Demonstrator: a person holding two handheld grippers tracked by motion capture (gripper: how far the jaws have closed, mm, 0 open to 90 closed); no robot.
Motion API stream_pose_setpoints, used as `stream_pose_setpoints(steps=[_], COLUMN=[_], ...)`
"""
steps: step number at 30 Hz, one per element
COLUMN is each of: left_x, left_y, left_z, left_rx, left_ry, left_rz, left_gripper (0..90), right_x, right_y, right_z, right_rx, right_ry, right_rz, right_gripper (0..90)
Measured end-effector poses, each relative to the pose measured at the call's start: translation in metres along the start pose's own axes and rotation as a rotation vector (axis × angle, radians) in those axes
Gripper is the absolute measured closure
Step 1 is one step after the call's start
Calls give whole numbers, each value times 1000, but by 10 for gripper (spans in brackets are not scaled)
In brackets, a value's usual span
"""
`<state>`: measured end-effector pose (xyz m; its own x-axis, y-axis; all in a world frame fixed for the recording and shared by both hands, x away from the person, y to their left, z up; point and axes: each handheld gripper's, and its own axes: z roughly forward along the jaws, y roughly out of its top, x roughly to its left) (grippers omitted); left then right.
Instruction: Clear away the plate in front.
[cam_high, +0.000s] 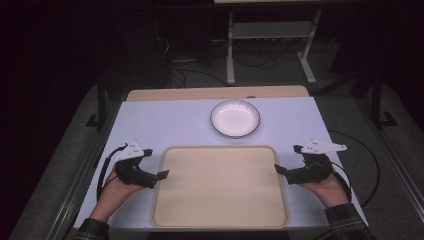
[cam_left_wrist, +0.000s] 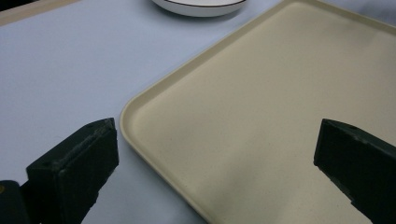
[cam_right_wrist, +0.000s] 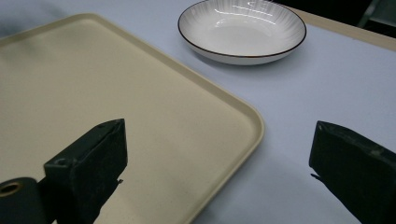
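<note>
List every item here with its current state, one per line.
left gripper: open, holds nothing, at the tray's left edge.
right gripper: open, holds nothing, at the tray's right edge.
tray: flat on the table, bare.
plate: upright, nothing in it, beyond the tray, apart from it.

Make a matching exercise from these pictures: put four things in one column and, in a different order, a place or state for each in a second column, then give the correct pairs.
Things
1. round white ceramic dish with a thin dark rim
2. rectangular beige plastic tray
3. left black tongs
4. right black tongs

Places or states
A. open at the tray's right edge
B. bare, on the table's near middle
C. empty, beyond the tray
D. open at the tray's left edge

Pairs: 1-C, 2-B, 3-D, 4-A
</note>
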<state>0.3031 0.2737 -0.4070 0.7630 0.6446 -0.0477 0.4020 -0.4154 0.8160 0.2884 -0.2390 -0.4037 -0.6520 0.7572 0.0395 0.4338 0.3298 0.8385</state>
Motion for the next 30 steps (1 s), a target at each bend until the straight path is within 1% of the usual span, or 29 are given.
stream_pose_setpoints(steps=[2, 4, 8, 10, 15, 16, 20, 22, 25, 29, 30], left_x=[1, 1, 2, 3, 4, 4, 5, 5, 6, 6, 6], left_y=[0, 0, 0, 1, 0, -1, -1, -2, -3, -4, -4], left_z=[1, 2, 5, 6, 9, 9, 7, 7, 6, 4, 4], left_rx=[0, -1, 2, 4, 8, 11, 1, 4, 1, -1, -1], left_ry=[-2, -5, -10, -13, -17, -19, -21, -19, -17, -11, -10], left_rz=[-4, -7, -12, -5, -8, -10, -10, -13, -17, -20, -21], left_gripper=[0, 0, 0, 0, 0, 0, 0, 0, 0, 0, 0], right_x=[0, -1, -3, -4, -6, -8, -11, -12, -14, -18, -19], right_y=[0, 0, 2, 4, 7, 9, 13, 15, 17, 20, 21], right_z=[0, 3, 6, 8, 12, 13, 16, 17, 19, 22, 23], right_rx=[0, 17, 23, 24, 26, 26, 30, 26, 28, 34, 39], right_ry=[2, -3, 1, 2, 4, 7, 8, 13, 14, 25, 35], right_rz=[2, 7, 18, 18, 14, 23, 31, 39, 38, 45, 49], right_gripper=[32, 22, 22, 22, 22, 22, 22, 23, 23, 32, 33])
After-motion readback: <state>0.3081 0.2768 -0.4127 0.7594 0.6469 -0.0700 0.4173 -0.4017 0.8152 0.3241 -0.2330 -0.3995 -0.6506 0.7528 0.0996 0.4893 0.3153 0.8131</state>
